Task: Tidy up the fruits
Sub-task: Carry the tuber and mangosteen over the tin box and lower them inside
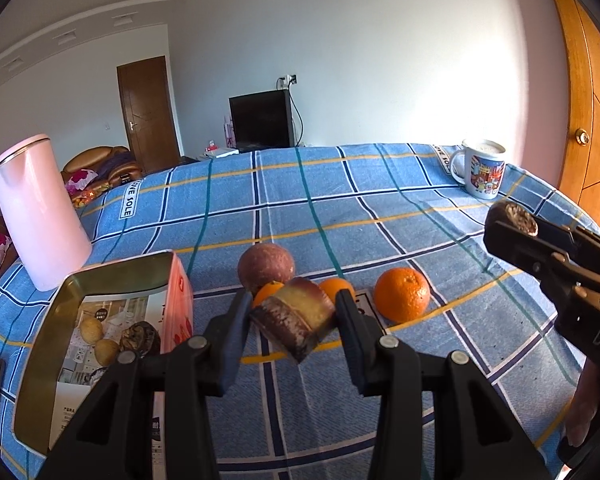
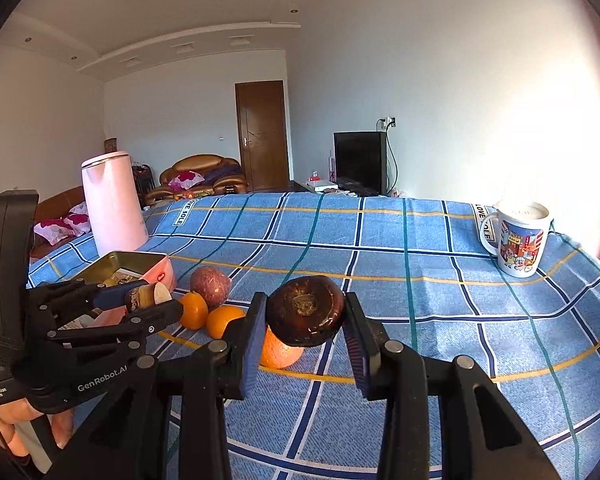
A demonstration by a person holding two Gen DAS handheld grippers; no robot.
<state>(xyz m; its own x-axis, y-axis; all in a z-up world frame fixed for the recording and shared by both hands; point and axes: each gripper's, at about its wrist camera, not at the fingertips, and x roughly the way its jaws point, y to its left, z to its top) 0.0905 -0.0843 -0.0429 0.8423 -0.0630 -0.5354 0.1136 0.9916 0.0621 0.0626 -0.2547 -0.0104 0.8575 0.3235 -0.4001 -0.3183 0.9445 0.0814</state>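
My left gripper (image 1: 294, 316) is shut on a cut sugarcane piece (image 1: 296, 320), brown-purple skin with a pale cut end, held above the blue checked cloth. It also shows in the right wrist view (image 2: 148, 296). My right gripper (image 2: 306, 312) is shut on a dark brown round fruit (image 2: 306, 310), also seen in the left wrist view (image 1: 514, 218). On the cloth lie a purple passion fruit (image 1: 266, 266), a large orange (image 1: 402, 294) and two small oranges (image 1: 336, 288), partly hidden behind the sugarcane. A pink tin box (image 1: 100, 344) at left holds several small fruits.
A pink kettle (image 1: 40, 216) stands at the back left of the table (image 1: 340, 208). A printed mug (image 1: 482, 168) stands at the back right near the table edge. A wooden door (image 1: 588, 132) is at the right.
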